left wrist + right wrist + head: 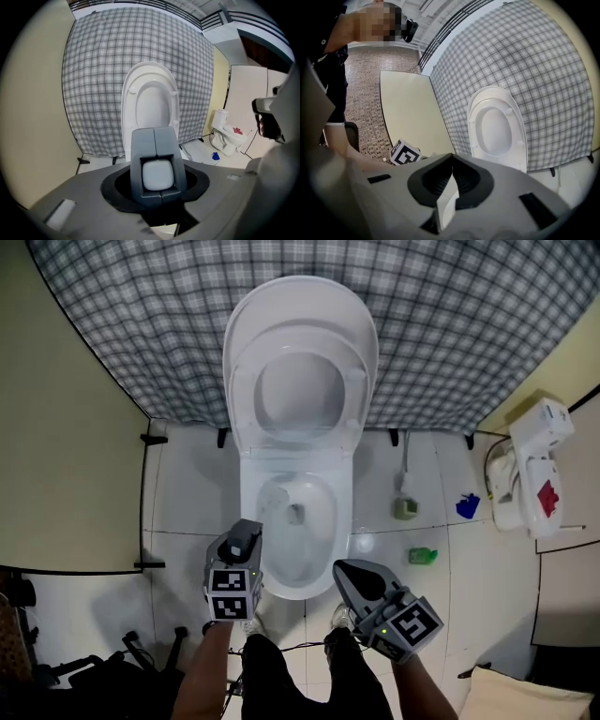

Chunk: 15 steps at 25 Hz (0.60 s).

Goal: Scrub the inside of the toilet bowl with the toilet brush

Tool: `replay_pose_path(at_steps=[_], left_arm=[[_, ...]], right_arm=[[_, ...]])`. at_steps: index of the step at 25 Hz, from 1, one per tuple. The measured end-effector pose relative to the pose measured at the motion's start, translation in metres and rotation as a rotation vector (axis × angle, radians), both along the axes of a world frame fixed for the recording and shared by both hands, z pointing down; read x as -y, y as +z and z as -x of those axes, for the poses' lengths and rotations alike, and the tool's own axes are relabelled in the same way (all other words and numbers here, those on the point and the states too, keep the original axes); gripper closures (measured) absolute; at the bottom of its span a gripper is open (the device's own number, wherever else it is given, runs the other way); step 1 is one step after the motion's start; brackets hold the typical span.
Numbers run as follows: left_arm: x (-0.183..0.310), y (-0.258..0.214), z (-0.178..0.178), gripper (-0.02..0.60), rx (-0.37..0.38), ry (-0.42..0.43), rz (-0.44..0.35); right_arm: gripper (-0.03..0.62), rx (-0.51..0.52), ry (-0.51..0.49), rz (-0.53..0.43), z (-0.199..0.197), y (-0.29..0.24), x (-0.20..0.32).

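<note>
Though it hovers right at the near-left rim of the toilet bowl [330,521], the left gripper [247,531] holds nothing, its two dark jaw halves meeting along a centre seam. The right gripper [350,571], just off the bowl's near-right rim, likewise has its jaws drawn into a closed beak with nothing in them. Each bears a marker cube [230,594] printed with black-and-white squares, patterns rather than words. Straight ahead of both, the seat and lid [300,334] stand raised against a grey plaid curtain [131,306]. What looks like the toilet brush [405,504], a pale handle upright in an olive holder, stands on the floor beyond the right gripper, well apart from it, beside the toilet's base. Farther right lie a blue object [467,506], a green one [422,556] and a white unit [530,474] with a red label too small to read. White tiles [187,493] cover the floor, and a cream panel [66,427] stands off to the left gripper's left.
</note>
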<state>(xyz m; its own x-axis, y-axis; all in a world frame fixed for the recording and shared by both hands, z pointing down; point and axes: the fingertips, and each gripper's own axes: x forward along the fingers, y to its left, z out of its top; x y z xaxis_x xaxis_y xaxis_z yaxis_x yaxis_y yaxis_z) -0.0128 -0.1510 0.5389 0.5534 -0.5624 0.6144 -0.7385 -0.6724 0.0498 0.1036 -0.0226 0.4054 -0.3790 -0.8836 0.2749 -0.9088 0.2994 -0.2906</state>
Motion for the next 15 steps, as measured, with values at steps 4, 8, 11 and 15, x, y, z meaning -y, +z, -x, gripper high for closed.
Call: replay_pose_path(at_steps=[4, 8, 11, 15], left_arm=[[0.003, 0.04, -0.023, 0.4, 0.047, -0.054, 0.034], [0.017, 0.079, -0.04, 0.4, 0.065, -0.095, 0.034], [0.03, 0.098, -0.054, 0.4, 0.072, -0.124, 0.024], [0.046, 0.123, -0.064, 0.4, 0.067, -0.184, 0.042]], right_arm=[[0.594, 0.009, 0.003, 0.012, -0.012, 0.012, 0.005], [0.594, 0.009, 0.001, 0.01, -0.022, 0.022, 0.013], [0.594, -0.016, -0.001, 0.012, -0.033, 0.032, 0.019], [0.594, -0.039, 0.023, 0.007, -0.049, 0.04, 0.027]])
